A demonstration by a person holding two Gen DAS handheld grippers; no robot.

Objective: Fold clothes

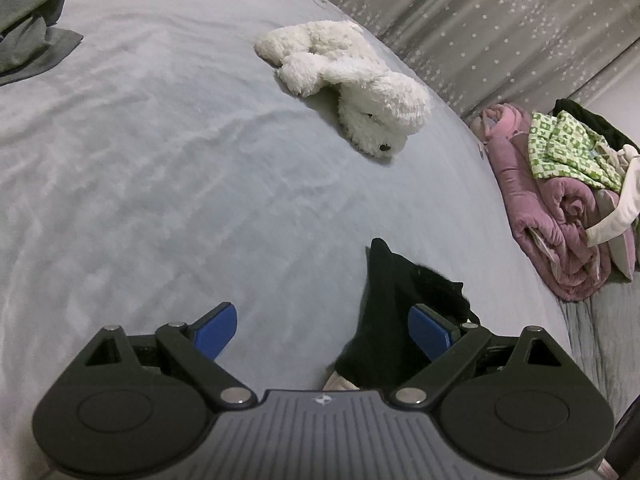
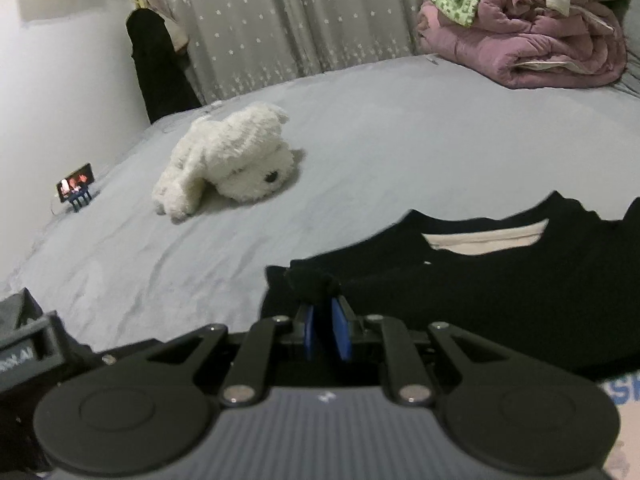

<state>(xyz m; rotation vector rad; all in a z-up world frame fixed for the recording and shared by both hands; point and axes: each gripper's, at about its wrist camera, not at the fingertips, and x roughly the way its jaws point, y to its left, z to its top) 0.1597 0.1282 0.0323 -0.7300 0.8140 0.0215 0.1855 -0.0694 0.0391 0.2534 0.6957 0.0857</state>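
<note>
1. The right gripper (image 2: 322, 312) pinches a bunched fold of the black shirt (image 2: 500, 280) between nearly closed jaws; the shirt lies spread on the bed (image 2: 400, 128), collar toward 12 o'clock.
2. The left gripper (image 1: 324, 326) stands open, holding nothing; a black cloth edge (image 1: 384, 304) lies beside its pad at 3 o'clock.
3. By my judgement this fold is only starting.
4. At 1 o'clock, the heaped laundry pile (image 2: 532, 28) looks unfolded, so most work remains.
</note>
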